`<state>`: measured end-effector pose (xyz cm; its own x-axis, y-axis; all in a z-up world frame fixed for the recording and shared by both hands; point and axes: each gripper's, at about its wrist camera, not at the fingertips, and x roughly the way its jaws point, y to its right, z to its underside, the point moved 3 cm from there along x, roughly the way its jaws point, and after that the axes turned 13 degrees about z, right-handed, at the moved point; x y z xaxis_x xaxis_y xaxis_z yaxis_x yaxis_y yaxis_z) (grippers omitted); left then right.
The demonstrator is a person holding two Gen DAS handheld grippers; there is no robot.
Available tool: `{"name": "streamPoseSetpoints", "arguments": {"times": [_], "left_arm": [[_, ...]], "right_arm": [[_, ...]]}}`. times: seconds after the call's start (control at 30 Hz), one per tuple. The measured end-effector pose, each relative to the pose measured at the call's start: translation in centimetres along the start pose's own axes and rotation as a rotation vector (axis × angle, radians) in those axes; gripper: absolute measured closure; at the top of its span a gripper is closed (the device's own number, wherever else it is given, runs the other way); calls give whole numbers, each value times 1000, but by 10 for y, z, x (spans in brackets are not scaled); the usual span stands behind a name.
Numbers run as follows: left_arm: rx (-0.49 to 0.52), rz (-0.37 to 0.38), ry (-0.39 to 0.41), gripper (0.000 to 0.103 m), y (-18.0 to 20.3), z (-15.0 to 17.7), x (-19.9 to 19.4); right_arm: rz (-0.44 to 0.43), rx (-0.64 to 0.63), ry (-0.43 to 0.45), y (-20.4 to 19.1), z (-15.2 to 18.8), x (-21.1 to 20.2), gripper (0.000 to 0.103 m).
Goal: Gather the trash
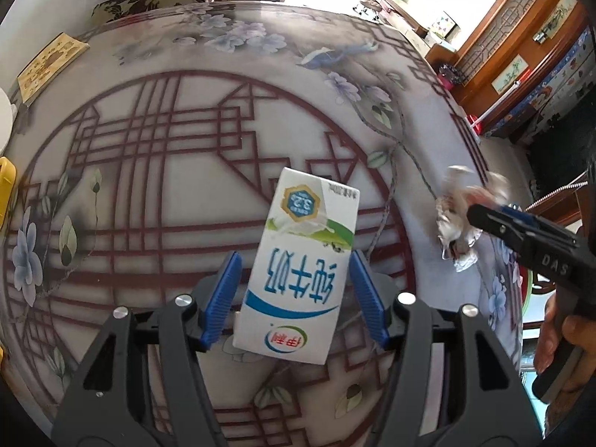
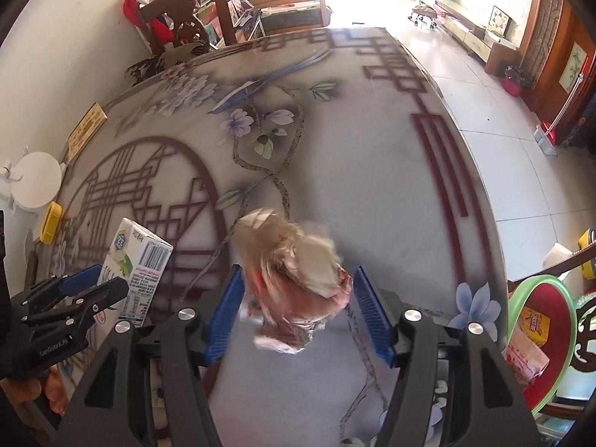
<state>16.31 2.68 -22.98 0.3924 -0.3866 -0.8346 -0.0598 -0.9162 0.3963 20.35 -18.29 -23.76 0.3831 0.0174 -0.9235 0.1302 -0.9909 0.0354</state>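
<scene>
A white milk carton with blue print sits askew between the blue pads of my left gripper. The pads are shut on it: the right one meets its edge at the tip, the left one near its base. The right wrist view shows the same carton tilted in the left gripper. A crumpled pink and silver wrapper, blurred, lies between the pads of my right gripper. That gripper is open, with a gap at the right pad. From the left wrist view the wrapper rests on the patterned table under the right gripper.
A green-rimmed basin holding packets sits past the table's right edge. Along the left side are a yellow object, a white round disc and a wooden plaque. A chair stands at the far end. A hand holds the right gripper.
</scene>
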Motion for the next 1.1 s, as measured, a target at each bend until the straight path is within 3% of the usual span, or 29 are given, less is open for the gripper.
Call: {"name": "streamPoseSetpoints", "arguments": {"times": [0.3, 0.37, 0.43, 0.57, 0.6, 0.73, 0.83, 0.9, 0.93, 1.0, 1.07, 1.1], "left_arm": [[-7, 5, 27, 40, 2, -5, -6], [-5, 16, 30, 47, 5, -3, -7], [-8, 23, 12, 55, 5, 0, -4], [-25, 34, 8, 71, 0, 6, -5], [-28, 36, 9, 74, -1, 6, -6], [-42, 48, 15, 91, -3, 9, -13], [-54, 52, 23, 91, -5, 12, -19], [-67, 56, 31, 91, -7, 14, -24], [-74, 61, 33, 88, -8, 15, -26], [-74, 62, 36, 77, -9, 16, -28], [-68, 66, 45, 58, -7, 15, -28], [-66, 69, 47, 56, -6, 13, -27]], "right_arm": [[31, -1, 14, 0, -2, -1, 37], [45, -20, 8, -2, -1, 3, 37], [49, -39, -3, -6, 1, 6, 48], [32, -46, -6, -8, 3, 0, 91], [26, -45, -11, -8, 3, -2, 95], [10, -35, -13, -9, 9, -13, 95], [12, -32, -14, -11, 16, -20, 93], [14, -13, -23, -9, 20, -22, 85], [9, 1, -28, -8, 21, -23, 79], [4, 33, -18, -5, 24, -28, 50], [17, 41, 0, -5, 26, -33, 45], [23, 40, 2, -5, 27, -35, 43]]}}
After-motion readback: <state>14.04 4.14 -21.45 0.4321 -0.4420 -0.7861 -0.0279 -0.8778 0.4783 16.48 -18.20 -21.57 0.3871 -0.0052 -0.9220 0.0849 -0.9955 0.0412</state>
